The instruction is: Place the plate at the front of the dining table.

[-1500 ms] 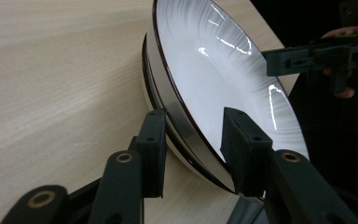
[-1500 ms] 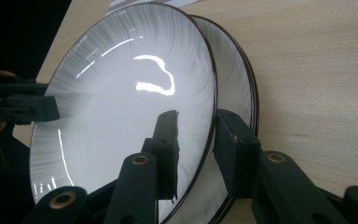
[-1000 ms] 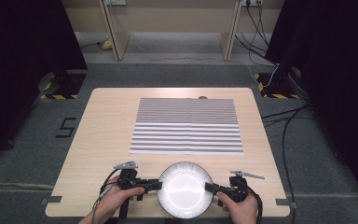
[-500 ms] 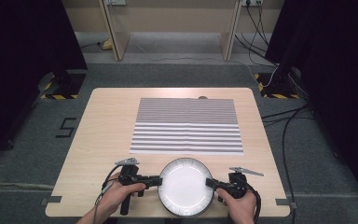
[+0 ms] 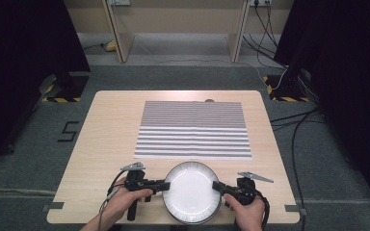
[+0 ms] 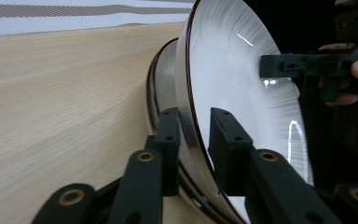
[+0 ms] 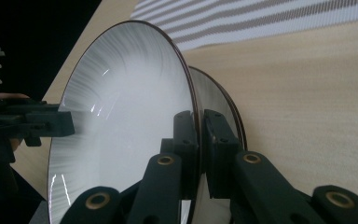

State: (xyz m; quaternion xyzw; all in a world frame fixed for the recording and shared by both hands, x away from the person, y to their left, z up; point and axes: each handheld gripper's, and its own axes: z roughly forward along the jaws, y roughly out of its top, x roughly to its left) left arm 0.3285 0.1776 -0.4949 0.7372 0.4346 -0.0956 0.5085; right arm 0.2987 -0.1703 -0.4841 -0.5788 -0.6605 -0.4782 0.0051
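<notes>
A white plate (image 5: 191, 192) with a dark rim sits at the table's near edge, between my two grippers. In the gripper views it is on top of a second, similar plate (image 6: 161, 79). My left gripper (image 5: 165, 185) straddles its left rim. Seen in the left gripper view, the left gripper (image 6: 193, 135) has the rim between its jaws with a small gap; they have just been opening. My right gripper (image 5: 215, 186) is at the opposite rim. Seen close, the right gripper (image 7: 199, 126) is shut tight on the rim, its jaws having just closed.
A striped grey and white cloth (image 5: 192, 130) lies flat across the middle and far part of the wooden table (image 5: 111, 125). Bare wood lies left and right of the cloth. Cables trail on the floor at the right.
</notes>
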